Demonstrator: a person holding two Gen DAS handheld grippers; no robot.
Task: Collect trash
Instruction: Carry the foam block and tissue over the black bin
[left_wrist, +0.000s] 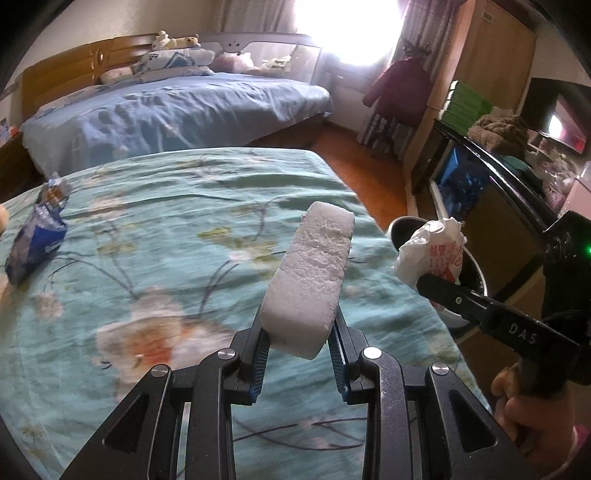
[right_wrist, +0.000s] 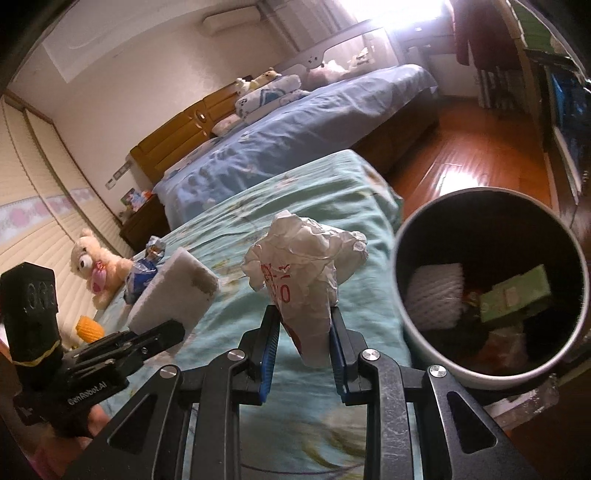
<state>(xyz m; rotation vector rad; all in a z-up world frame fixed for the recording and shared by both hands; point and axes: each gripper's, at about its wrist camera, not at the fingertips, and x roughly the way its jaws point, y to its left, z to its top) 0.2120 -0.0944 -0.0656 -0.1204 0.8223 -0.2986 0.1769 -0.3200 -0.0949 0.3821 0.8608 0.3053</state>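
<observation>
- The left tongs (left_wrist: 299, 343) pinch a white foam block (left_wrist: 310, 280), held up over the green bedspread (left_wrist: 166, 236).
- The right tongs (right_wrist: 304, 347) pinch a crumpled paper wrapper (right_wrist: 306, 258), just beside the bin (right_wrist: 417, 332) at the bed's edge.
- The bin already holds some trash, so the collecting looks partly done.
- Neither piece is dropped in yet.
- A blue snack bag (left_wrist: 37, 236) lies on the bedspread, probably still to collect; the yellow thing near the toy bear is too unclear to call.

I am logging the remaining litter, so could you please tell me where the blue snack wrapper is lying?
The blue snack wrapper lies on the teal floral bedspread at the far left of the left wrist view, near the teddy bear.
</observation>
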